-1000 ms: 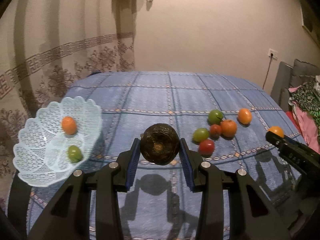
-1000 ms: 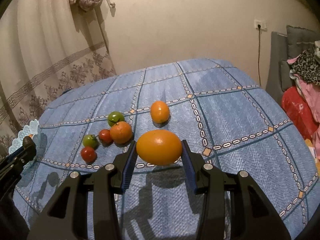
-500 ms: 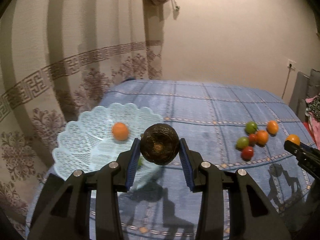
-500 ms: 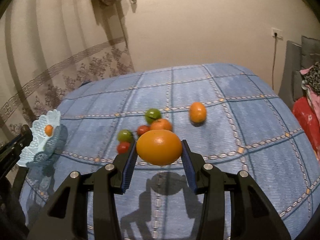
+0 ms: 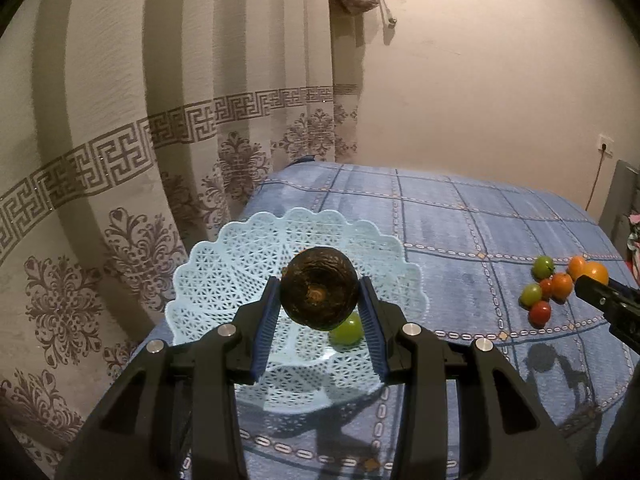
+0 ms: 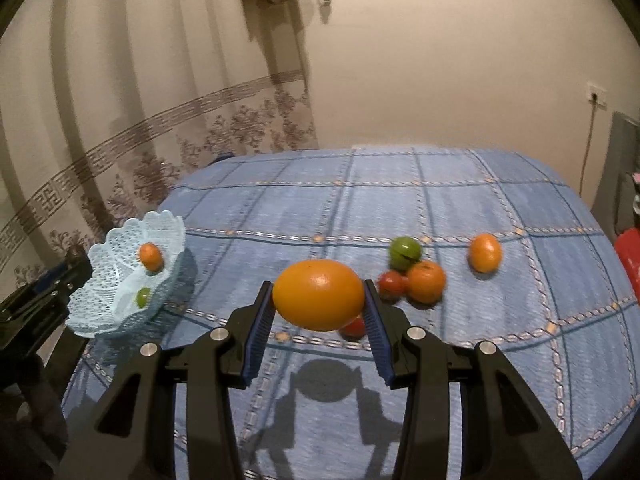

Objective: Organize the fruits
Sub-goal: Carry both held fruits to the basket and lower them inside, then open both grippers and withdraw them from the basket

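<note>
The left gripper (image 5: 319,312) pinches a dark avocado (image 5: 319,289) above the lace basket (image 5: 224,272). Released here, it could strike the green fruit (image 5: 347,330) at 5 o'clock. The right gripper (image 6: 319,314) clamps an orange (image 6: 319,295) over the tablecloth (image 6: 440,208).

A home room: patterned curtain (image 5: 120,160), blue checked tablecloth (image 6: 440,208), wall socket (image 6: 596,95), clothes piled at right.
</note>
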